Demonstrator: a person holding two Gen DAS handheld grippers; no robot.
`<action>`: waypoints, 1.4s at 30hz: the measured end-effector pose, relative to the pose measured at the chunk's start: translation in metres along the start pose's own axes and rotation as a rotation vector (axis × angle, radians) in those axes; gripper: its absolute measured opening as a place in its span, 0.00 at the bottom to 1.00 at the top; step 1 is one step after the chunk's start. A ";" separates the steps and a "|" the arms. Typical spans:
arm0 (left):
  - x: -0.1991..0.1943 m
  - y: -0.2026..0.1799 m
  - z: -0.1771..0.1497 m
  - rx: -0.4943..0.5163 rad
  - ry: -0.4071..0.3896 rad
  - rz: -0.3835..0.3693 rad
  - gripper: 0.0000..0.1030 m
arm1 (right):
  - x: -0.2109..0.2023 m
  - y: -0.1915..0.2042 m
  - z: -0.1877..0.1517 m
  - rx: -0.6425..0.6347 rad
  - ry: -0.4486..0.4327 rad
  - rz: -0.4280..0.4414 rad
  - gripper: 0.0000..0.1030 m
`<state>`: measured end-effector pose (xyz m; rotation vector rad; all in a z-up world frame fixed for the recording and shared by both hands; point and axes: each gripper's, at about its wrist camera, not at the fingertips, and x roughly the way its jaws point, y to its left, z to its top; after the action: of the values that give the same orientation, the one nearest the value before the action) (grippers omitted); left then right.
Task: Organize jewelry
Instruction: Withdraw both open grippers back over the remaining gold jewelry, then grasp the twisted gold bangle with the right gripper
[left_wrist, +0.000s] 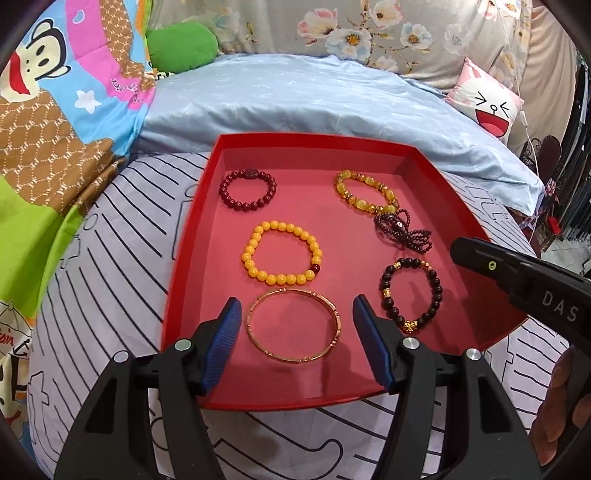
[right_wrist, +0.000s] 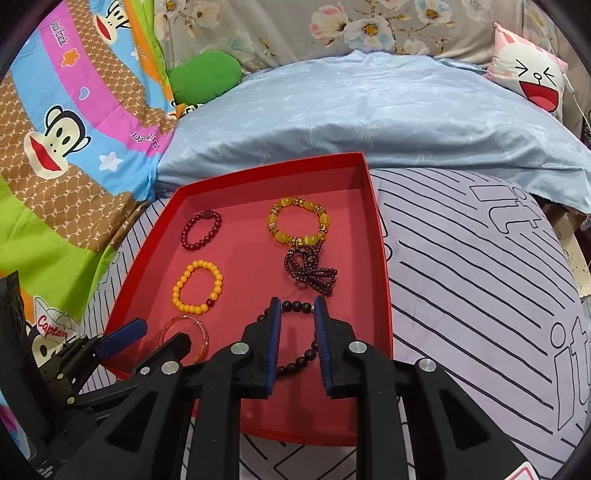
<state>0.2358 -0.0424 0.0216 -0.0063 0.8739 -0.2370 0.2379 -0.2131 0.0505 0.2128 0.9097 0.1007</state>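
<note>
A red tray (left_wrist: 314, 138) (right_wrist: 380, 258) lies on the bed with several bracelets in it. My left gripper (left_wrist: 295, 301) (right_wrist: 151, 338) stands open astride a gold bangle (left_wrist: 334, 330) (right_wrist: 184, 317) at the tray's near edge; its pads stay clear of the ring on both sides. My right gripper (right_wrist: 297, 301) is open by a narrow gap, low over a dark bead bracelet with gold charms (left_wrist: 437, 291) (right_wrist: 295, 306) that lies flat in the tray. Only its black body (left_wrist: 517, 277) shows in the left wrist view.
Farther back in the tray lie a yellow bead bracelet (left_wrist: 255, 236), a dark red one (left_wrist: 247, 190), an amber one (left_wrist: 343, 192) and a heap of purple beads (left_wrist: 402, 230). A blue pillow (left_wrist: 295, 92), a green plush (left_wrist: 181, 46) and a cartoon cushion (left_wrist: 487, 99) lie behind. A hand (left_wrist: 561, 398) holds the right gripper.
</note>
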 end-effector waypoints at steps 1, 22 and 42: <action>-0.002 0.000 0.000 0.001 -0.004 -0.001 0.58 | -0.002 0.000 0.000 0.000 -0.002 0.002 0.19; -0.081 0.017 -0.042 -0.060 -0.043 0.002 0.58 | -0.073 0.014 -0.055 -0.029 -0.016 0.043 0.21; -0.115 0.028 -0.140 -0.065 0.030 0.046 0.62 | -0.096 0.036 -0.163 -0.145 0.088 0.007 0.55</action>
<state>0.0641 0.0214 0.0155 -0.0428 0.9103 -0.1655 0.0504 -0.1718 0.0358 0.0779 0.9852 0.1833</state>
